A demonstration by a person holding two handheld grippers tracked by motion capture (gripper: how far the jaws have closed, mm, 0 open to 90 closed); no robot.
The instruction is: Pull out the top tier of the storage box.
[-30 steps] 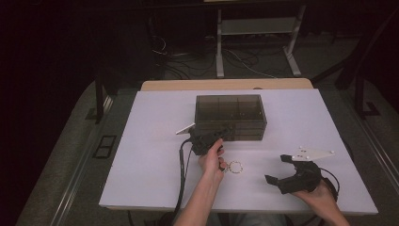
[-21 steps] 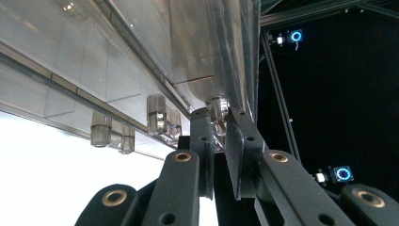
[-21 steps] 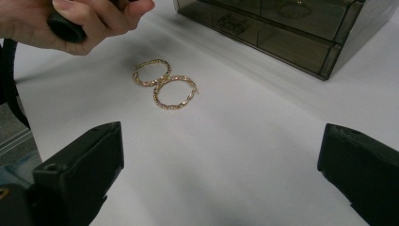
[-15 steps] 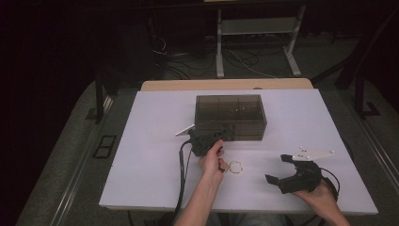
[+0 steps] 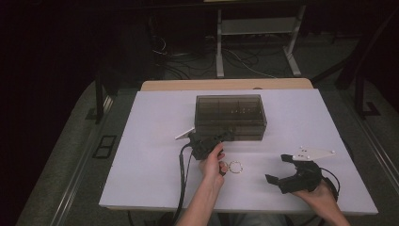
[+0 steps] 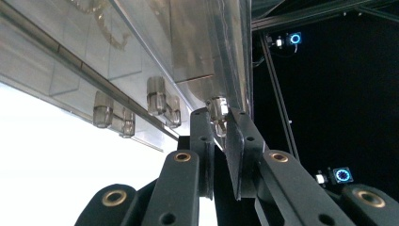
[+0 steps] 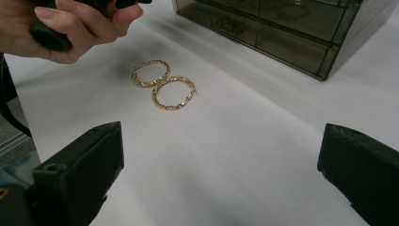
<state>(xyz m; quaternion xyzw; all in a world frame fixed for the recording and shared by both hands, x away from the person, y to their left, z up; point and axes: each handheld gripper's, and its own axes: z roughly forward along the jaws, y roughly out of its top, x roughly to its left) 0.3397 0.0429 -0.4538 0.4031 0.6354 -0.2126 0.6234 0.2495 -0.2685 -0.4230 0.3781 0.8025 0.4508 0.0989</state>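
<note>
High view: my left gripper point(image 5: 225, 136) sits at the front lower-left corner of the smoky translucent plastic drawer box point(image 5: 230, 115), its jaws pointing into the box face. My right gripper point(image 5: 286, 170) rests near the table's front edge, well apart from the box, jaws spread and holding nothing. The two gold hoop earrings point(image 5: 232, 166) lie on the white tabletop point(image 5: 141, 155) between the two grippers, just beside my left hand point(image 5: 212, 165).

Left gripper view: the jaws are pinched nearly together on the small clear drawer knob point(image 6: 217, 114) straight ahead of them, under the box's front. Two more clear knobs hang along the same face, off to the jaws' left.

Right gripper view: both jaws stand far apart with bare table between them. The gold hoops point(image 7: 164, 86) lie touching each other ahead and left of the jaws; the box corner point(image 7: 324, 56) is ahead to the right.

Step in hand: I judge the drawer is gripped by its knob, not yet drawn out (the front looks flush).

Next move: a straight pull back along the table with the left, then the right goes for the hoops.

What differs: the grip on the knob is clear from the left gripper's camera; from above it is too small to read.
</note>
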